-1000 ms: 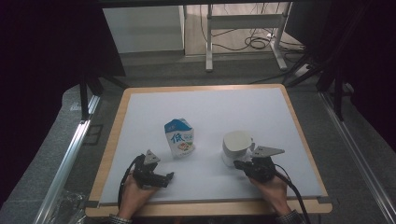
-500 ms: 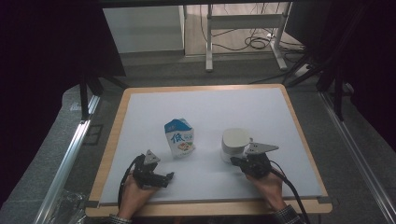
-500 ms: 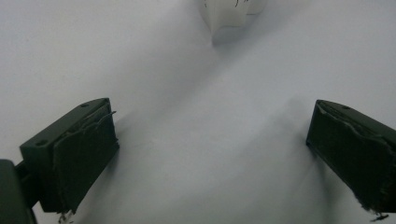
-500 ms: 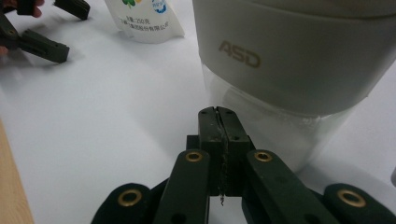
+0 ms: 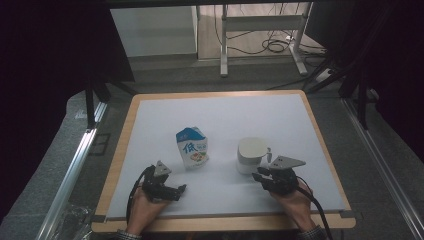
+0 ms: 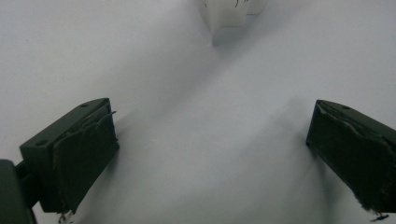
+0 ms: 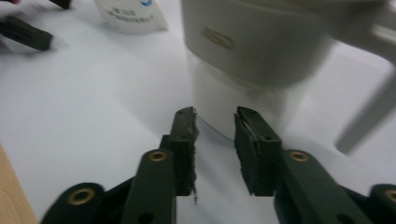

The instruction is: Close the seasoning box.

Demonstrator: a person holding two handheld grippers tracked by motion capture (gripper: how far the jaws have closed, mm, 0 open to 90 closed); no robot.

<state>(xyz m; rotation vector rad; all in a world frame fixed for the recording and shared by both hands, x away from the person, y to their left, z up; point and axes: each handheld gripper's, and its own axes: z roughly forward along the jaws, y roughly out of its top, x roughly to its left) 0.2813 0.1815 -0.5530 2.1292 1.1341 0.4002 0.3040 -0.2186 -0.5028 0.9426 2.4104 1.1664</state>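
I am bringing my right gripper (image 5: 262, 176) closer to the white cup (image 5: 251, 155) — a second ago it sat farther right, so the grab is getting near. Its jaws are spread only a little, right at the cup's base. My left gripper (image 5: 178, 190) is resting with jaws spread wide — the milk carton (image 5: 192, 148) is standing just beyond it. I cannot tell what is inside either one.

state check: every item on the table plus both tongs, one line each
milk carton: upright, top closed, untouched
white lidded mug: upright, lid on, handle toward the right
left tongs: jaws wide apart, nothing between them, low over the table
right tongs: jaws narrowly apart, holding nothing, tips at the mug's base
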